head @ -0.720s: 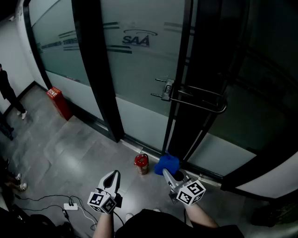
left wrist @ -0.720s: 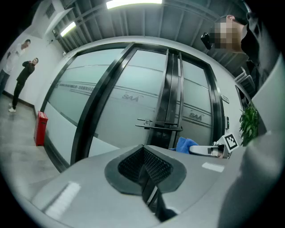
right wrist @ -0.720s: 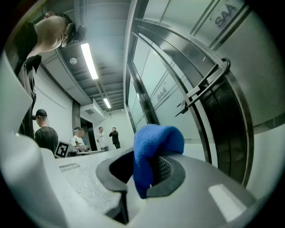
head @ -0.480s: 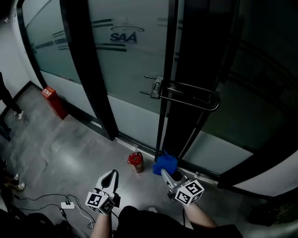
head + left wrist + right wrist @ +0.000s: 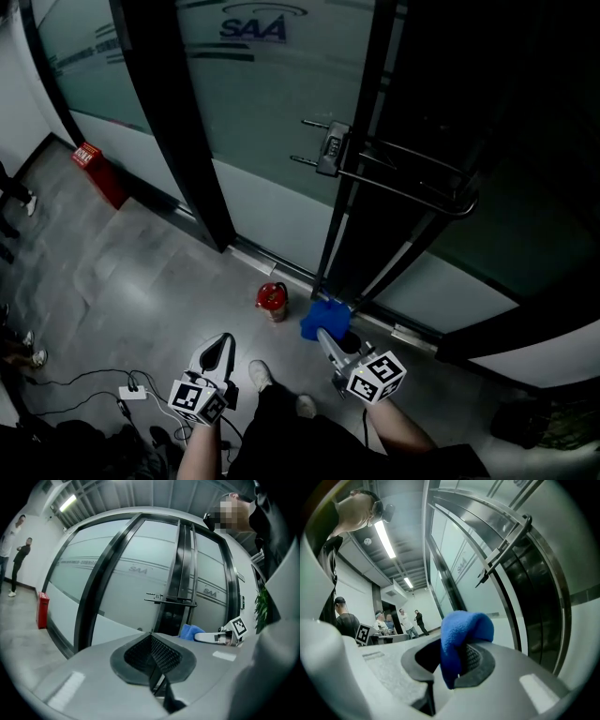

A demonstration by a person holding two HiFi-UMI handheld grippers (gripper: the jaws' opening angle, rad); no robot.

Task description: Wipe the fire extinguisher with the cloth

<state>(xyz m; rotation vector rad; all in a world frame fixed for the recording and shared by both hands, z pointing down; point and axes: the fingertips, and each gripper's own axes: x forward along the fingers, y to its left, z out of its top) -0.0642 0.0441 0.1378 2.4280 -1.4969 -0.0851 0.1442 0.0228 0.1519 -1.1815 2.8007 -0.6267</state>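
Right tool [image 5: 327,341] is clamped on blue cloth [image 5: 316,320]; left tool [image 5: 219,348] is closed, empty. Fire extinguisher [image 5: 272,300], at ten o'clock of the cloth, could be toppled if wiped unbraced.

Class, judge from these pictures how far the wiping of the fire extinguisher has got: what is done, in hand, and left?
Done: the right tongs are shut on the blue cloth. In hand: the cloth is held short of the fire extinguisher, which stands on the floor, and does not touch it. Left: all the wiping. The left tongs are shut and empty.
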